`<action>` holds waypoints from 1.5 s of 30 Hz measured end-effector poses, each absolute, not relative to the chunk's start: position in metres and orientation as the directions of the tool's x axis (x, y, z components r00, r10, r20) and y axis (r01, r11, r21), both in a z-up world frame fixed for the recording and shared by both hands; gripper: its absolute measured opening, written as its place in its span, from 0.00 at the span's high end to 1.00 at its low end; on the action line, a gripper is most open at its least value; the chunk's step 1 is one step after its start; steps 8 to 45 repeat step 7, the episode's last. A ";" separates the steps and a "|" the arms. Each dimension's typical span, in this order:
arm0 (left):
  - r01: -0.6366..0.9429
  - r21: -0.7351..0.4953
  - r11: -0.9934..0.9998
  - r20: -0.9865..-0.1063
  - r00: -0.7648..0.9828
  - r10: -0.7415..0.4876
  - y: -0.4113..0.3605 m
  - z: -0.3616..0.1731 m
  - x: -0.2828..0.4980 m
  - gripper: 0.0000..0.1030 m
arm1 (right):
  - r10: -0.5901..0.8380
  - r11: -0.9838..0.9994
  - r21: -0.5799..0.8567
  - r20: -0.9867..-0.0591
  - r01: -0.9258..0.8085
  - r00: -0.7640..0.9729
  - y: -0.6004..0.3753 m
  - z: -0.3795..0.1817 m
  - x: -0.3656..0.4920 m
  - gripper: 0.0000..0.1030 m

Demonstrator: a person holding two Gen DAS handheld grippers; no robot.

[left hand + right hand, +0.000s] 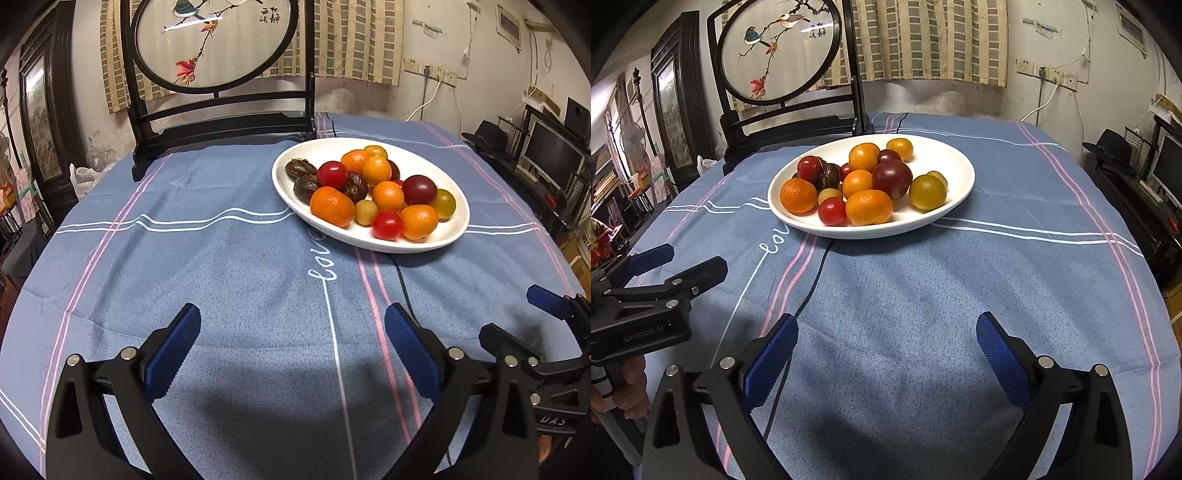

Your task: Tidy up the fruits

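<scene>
A white oval plate (448, 236) holds several fruits: orange mandarins (331, 206), red cherry tomatoes (386, 225), a dark red plum (419, 189), green plums (443, 204) and dark brown wrinkled fruits (301, 168). The plate also shows in the right wrist view (956, 173). My left gripper (293, 319) is open and empty, hovering over the cloth short of the plate. My right gripper (886, 326) is open and empty, also short of the plate. Each gripper shows in the other's view: the right one at the right edge (517, 317) and the left one at the left edge (679, 262).
A blue striped tablecloth (221, 266) covers the round table. A black framed bird-painting screen (216, 44) stands at the back left behind the plate. A thin black cable (812, 280) runs over the cloth from under the plate. Shelves and a monitor (550, 155) stand at the right.
</scene>
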State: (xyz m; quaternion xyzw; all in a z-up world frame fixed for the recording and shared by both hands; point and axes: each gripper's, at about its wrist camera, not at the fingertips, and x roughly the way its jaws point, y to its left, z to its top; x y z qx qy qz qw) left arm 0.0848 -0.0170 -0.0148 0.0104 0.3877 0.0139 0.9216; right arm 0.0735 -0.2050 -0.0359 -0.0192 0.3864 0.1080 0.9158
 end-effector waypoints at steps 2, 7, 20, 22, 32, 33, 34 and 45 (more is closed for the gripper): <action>-0.024 0.036 0.999 -0.716 0.697 0.042 -0.017 -0.015 0.084 0.05 | 0.188 0.975 0.052 -0.719 -0.217 0.670 -0.204 -0.038 0.074 0.05; -0.033 0.031 0.999 -0.732 0.679 0.045 -0.016 -0.019 0.085 0.05 | 0.192 0.974 0.063 -0.732 -0.216 0.654 -0.203 -0.041 0.074 0.05; -0.033 0.031 0.999 -0.732 0.679 0.045 -0.016 -0.019 0.085 0.05 | 0.192 0.974 0.063 -0.732 -0.216 0.654 -0.203 -0.041 0.074 0.05; -0.033 0.031 0.999 -0.732 0.679 0.045 -0.016 -0.019 0.085 0.05 | 0.192 0.974 0.063 -0.732 -0.216 0.654 -0.203 -0.041 0.074 0.05; -0.033 0.031 0.999 -0.732 0.679 0.045 -0.016 -0.019 0.085 0.05 | 0.192 0.974 0.063 -0.732 -0.216 0.654 -0.203 -0.041 0.074 0.05; -0.033 0.031 0.999 -0.732 0.679 0.045 -0.016 -0.019 0.085 0.05 | 0.192 0.974 0.063 -0.732 -0.216 0.654 -0.203 -0.041 0.074 0.05; -0.033 0.031 0.999 -0.732 0.679 0.045 -0.016 -0.019 0.085 0.05 | 0.192 0.974 0.063 -0.732 -0.216 0.654 -0.203 -0.041 0.074 0.05; -0.033 0.031 0.999 -0.732 0.679 0.045 -0.016 -0.019 0.085 0.05 | 0.192 0.974 0.063 -0.732 -0.216 0.654 -0.203 -0.041 0.074 0.05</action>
